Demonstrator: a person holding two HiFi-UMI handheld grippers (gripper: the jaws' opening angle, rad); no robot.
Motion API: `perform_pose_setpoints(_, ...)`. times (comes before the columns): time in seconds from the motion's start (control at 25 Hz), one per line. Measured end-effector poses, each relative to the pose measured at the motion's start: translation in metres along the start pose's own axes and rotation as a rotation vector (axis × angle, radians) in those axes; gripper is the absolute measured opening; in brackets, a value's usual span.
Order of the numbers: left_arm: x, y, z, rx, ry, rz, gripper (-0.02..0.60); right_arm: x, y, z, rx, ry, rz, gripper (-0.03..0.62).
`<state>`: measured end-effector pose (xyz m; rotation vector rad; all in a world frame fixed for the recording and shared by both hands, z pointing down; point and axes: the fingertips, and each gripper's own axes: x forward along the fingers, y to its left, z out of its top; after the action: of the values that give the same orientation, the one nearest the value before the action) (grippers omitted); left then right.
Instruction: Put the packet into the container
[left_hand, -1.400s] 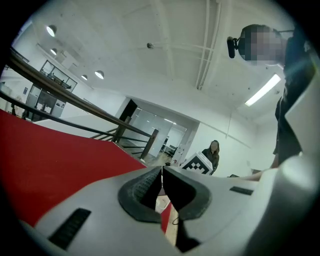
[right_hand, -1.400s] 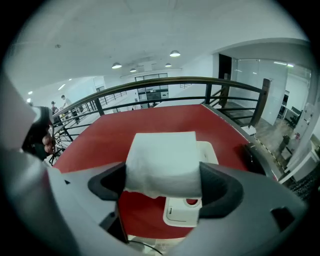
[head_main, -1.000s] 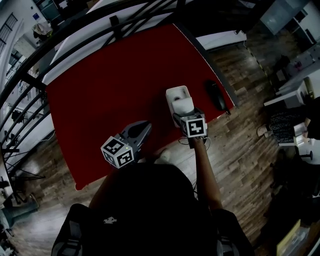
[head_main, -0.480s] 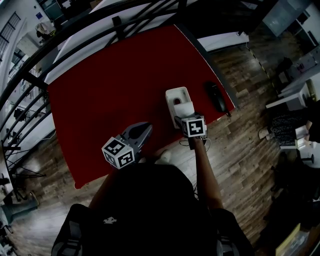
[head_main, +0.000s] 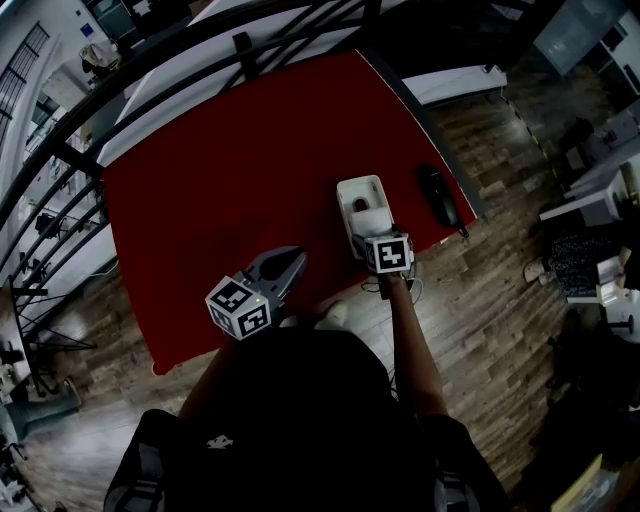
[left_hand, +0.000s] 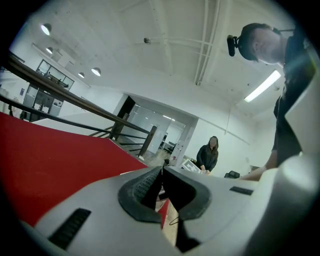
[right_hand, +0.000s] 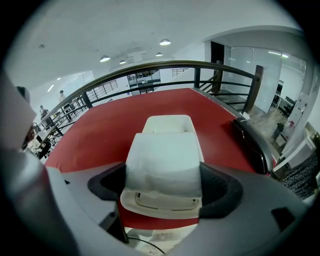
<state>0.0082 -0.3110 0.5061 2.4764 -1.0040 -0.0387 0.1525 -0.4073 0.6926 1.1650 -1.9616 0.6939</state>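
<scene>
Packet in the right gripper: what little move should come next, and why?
Probably lower the right gripper a little, so the packet sinks into the container. The packet is clamped between the fingers and hangs right over the open white container, seemingly not yet inside it.

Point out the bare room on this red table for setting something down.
The red table is bare across its left and middle, from the railing side down to the left gripper at the near edge. Crowded: the right near corner, with the container, the right gripper holding the packet over it, and a black object beside it.
</scene>
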Motion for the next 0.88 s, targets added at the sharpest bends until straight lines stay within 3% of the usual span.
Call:
perform_pose_setpoints(0.6, -0.011, 0.004, 0.003, -0.009, -0.023, 0.007, 0.015, 0.009, 0.007, -0.004, -0.02, 0.005, -0.001, 0.462)
perform_pose_setpoints(0.88, -0.009, 0.002, 0.003, -0.011, -0.024, -0.003, 0.015, 0.001, 0.003, 0.006, 0.001, -0.051, -0.021, 0.462)
